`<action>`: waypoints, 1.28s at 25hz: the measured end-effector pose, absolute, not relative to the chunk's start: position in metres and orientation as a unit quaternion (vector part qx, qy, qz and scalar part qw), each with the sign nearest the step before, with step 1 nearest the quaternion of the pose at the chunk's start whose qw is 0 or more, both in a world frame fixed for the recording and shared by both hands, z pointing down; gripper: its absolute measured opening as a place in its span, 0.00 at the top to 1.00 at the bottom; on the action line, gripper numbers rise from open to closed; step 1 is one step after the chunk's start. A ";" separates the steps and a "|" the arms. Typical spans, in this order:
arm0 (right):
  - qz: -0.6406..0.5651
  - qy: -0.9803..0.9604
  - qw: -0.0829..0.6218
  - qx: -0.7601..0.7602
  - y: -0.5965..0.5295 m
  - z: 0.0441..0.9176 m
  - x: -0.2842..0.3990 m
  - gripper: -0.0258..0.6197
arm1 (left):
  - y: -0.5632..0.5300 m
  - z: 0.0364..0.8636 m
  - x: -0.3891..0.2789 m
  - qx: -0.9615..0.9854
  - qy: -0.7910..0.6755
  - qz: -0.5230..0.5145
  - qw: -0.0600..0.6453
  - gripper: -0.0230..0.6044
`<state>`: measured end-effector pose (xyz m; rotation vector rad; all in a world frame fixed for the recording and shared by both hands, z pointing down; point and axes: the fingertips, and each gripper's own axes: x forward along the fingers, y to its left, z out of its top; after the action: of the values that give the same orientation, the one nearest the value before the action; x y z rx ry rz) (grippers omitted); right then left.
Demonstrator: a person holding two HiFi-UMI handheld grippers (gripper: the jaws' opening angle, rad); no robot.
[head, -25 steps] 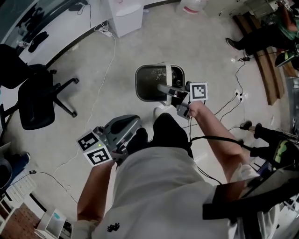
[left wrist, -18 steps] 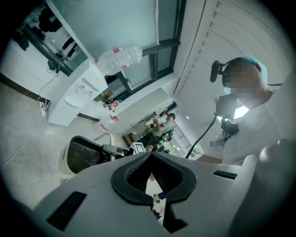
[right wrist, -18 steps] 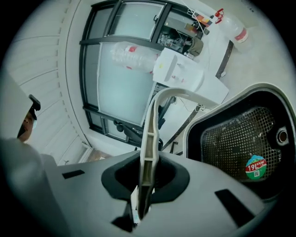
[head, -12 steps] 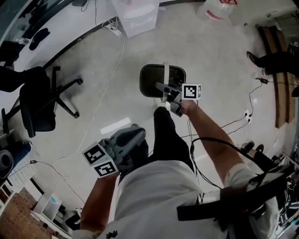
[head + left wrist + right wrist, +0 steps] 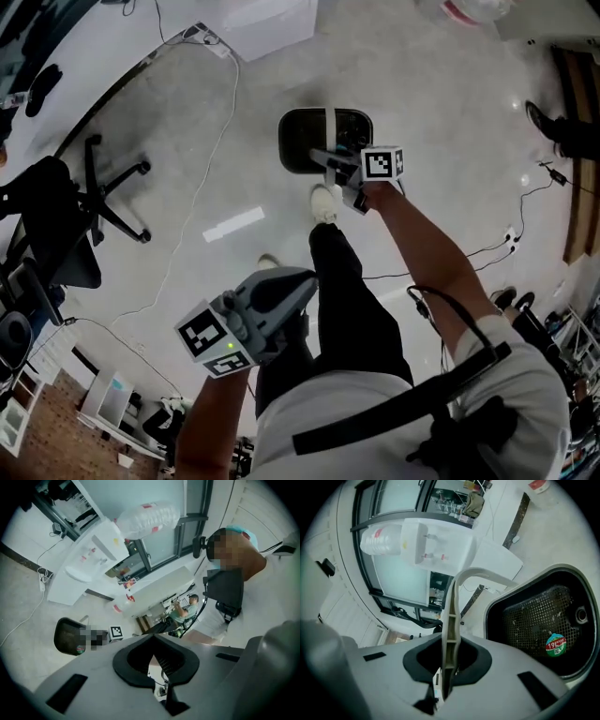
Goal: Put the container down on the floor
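Note:
The container is a white-rimmed bin with a black mesh inside and a white hoop handle. It is low over the pale floor, ahead of the person's white shoe; I cannot tell whether it touches the floor. My right gripper is shut on that handle. In the right gripper view the handle runs up between the pads of the right gripper, and the container sits to the right with a sticker inside. My left gripper stays by the person's hip, shut and empty. Its jaws hold nothing.
A black office chair stands at the left. A white drawer unit is at the top, with cables trailing across the floor. More cables and someone's shoe lie at the right. A water dispenser stands behind the container.
The head view has risen, so the container and floor look smaller and farther away. My right gripper keeps its hold on the handle. The left gripper has slid lower in the view.

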<state>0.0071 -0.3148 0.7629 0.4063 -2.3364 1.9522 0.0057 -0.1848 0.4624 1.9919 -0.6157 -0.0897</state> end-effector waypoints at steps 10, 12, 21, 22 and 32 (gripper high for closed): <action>0.639 -0.754 0.053 0.146 -0.354 0.860 0.018 0.92 | -0.203 0.531 0.009 0.801 -0.263 -0.036 0.537 0.95; 0.642 -0.750 0.050 0.152 -0.355 0.871 0.023 0.92 | -0.201 0.537 0.012 0.797 -0.263 -0.036 0.543 0.95; 0.657 -0.739 0.028 0.146 -0.364 0.897 0.028 0.92 | -0.199 0.560 0.015 0.791 -0.259 -0.042 0.553 0.95; 0.657 -0.740 0.020 0.139 -0.365 0.894 0.025 0.91 | -0.199 0.562 0.015 0.790 -0.259 -0.041 0.553 0.95; 0.649 -0.743 0.027 0.159 -0.364 0.897 0.032 0.91 | -0.201 0.565 0.023 0.795 -0.249 -0.032 0.552 0.95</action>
<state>0.0323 -0.3638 0.8974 0.4914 -2.2963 2.0051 0.0225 -0.2005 0.5647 1.8800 -0.5889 -0.0768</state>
